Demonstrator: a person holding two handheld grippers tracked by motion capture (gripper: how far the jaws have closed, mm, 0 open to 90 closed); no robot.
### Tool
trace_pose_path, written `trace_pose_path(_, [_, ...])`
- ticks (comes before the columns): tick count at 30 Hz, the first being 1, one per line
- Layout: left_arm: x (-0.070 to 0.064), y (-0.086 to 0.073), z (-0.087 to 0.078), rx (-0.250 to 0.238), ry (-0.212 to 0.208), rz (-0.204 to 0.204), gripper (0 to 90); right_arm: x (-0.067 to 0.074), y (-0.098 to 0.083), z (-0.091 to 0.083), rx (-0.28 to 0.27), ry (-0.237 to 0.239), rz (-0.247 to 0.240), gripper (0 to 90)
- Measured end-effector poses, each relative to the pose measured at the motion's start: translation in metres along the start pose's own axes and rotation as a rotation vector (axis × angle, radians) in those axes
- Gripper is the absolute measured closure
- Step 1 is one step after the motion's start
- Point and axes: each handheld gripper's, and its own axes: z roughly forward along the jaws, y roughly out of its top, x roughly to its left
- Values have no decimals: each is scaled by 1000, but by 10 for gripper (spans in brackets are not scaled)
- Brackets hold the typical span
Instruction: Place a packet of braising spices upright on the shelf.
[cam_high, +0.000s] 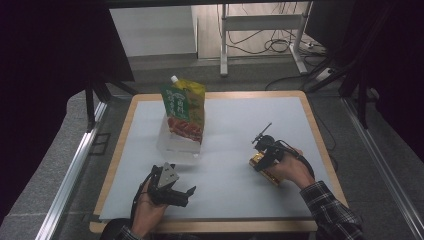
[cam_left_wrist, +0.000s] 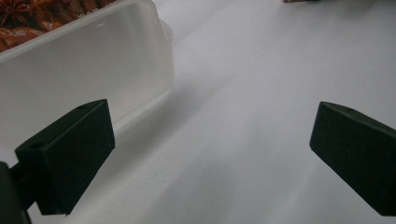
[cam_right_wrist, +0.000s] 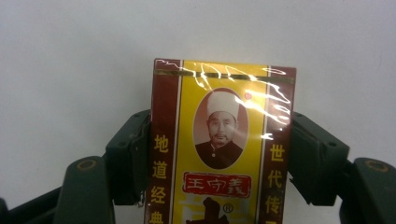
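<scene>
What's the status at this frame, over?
Right tongs clamped on the yellow box. Left tongs open, empty, beside the clear tub. Nothing blocking.

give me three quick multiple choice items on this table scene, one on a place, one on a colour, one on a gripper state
1. Where does the green pouch stand?
A. in the clear tub
B. flat at the mat's right edge
C. on the floor

2. What are the main colours of the box?
A. blue and white
B. yellow and maroon
C. black and grey

3. How is the left gripper?
A. clamped on the tub
B. holding the pouch
C. open, nothing between the jaws

Key: 1 A, it rises out of the tub; 2 B, seen in the right gripper view; 3 C, jaws wide over bare mat.
</scene>
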Motion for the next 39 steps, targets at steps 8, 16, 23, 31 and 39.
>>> trace_pose_path(8, [0, 0, -1, -4, 3, -2, 0, 1, -5, -12, -85, -8, 6, 316])
trace_pose_path(16, [1, 0, -2, -7, 10, -6, 0, 3, -9, -27, -168, -2, 1, 318])
trace_pose_path(23, [2, 1, -6, -14, 13, -10, 0, 5, -9, -39, -229, -3, -3, 319])
trace_pose_path(31, [2, -3, -13, -28, 18, -28, 0, 5, -10, -51, -339, 9, 3, 320])
trace_pose_path(39, [0, -4, -13, -26, 12, -30, 0, 8, -10, -57, -440, 19, 4, 319])
